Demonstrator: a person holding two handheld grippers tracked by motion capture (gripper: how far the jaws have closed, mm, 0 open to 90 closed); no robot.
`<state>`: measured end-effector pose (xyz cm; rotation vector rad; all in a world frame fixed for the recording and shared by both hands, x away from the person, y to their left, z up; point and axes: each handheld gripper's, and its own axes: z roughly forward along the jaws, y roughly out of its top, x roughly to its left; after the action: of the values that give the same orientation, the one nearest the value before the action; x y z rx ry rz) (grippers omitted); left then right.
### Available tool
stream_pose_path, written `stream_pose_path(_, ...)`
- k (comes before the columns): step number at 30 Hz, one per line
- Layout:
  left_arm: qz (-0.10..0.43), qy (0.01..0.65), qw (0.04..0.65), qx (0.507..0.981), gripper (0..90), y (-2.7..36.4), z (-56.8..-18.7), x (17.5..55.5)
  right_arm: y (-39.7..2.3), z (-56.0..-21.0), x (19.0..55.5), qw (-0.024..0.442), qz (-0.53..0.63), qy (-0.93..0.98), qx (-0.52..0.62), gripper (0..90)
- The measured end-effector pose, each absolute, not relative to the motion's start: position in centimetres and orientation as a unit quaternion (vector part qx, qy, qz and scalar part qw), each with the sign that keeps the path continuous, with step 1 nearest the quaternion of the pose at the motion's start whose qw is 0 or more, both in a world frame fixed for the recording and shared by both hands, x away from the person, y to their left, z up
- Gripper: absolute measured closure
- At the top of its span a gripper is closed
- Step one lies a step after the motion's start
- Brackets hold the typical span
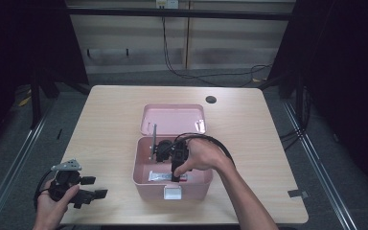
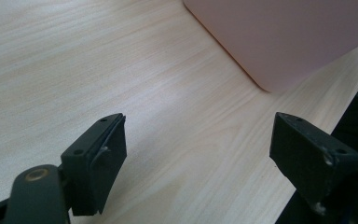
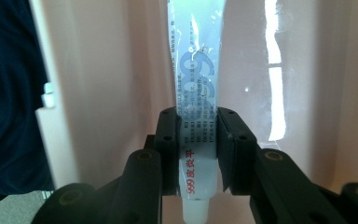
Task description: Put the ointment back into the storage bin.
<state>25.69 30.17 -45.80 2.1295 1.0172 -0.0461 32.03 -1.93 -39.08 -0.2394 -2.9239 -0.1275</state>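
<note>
A pink box [image 1: 143,184] stands open at the middle of the table, its lid [image 1: 172,119] leaning back behind it. My right gripper [image 1: 176,177] reaches down into the box and is shut on a white ointment tube [image 1: 159,176] with blue and red print. In the right gripper view both pads clamp the tube [image 3: 196,70] near its cap end, at the gripper [image 3: 198,126], and the pink box wall [image 3: 102,93] is behind it. My left gripper [image 1: 95,187] is held over the table's near left corner, open with nothing between its jaws; the left gripper view [image 2: 200,135] shows bare wood between them.
A black object [image 1: 163,148] and a thin metal rod [image 1: 152,139] lie in the back part of the box. A white latch [image 1: 173,192] sits on its front wall. The wooden table [image 1: 110,124] has a round cable hole [image 1: 211,99] at the back right. The box corner [image 2: 279,46] lies ahead of my left gripper.
</note>
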Motion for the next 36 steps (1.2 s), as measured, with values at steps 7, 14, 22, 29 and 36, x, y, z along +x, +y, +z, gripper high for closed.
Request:
stream_pose_path(7, -0.018, 0.398, 0.381, 0.834, 18.5, 30.2, -45.8, 25.7, -1.9, -40.2, 32.1, 0.114, -0.039, -0.989, -0.082, 71.4)
stream_pose_path(14, -0.018, 0.398, 0.380, 0.835, 18.6, 30.2, -45.8, 25.7, -1.9, -40.8, 32.1, 0.121, -0.043, -0.989, -0.076, 71.4)
stream_pose_path(22, -0.019, 0.397, 0.380, 0.836, 18.6, 30.2, -45.8, 25.7, -1.7, -41.8, 32.2, 0.124, -0.035, -0.989, -0.073, 71.4)
stream_pose_path(29, -0.018, 0.397, 0.381, 0.835, 18.6, 30.2, -45.8, 25.7, -1.6, -42.4, 32.3, 0.136, -0.032, -0.988, -0.067, 71.4)
stream_pose_path(36, -0.018, 0.397, 0.379, 0.836, 18.6, 30.2, -45.8, 25.7, -1.5, -43.0, 32.4, 0.137, -0.030, -0.988, -0.062, 71.4)
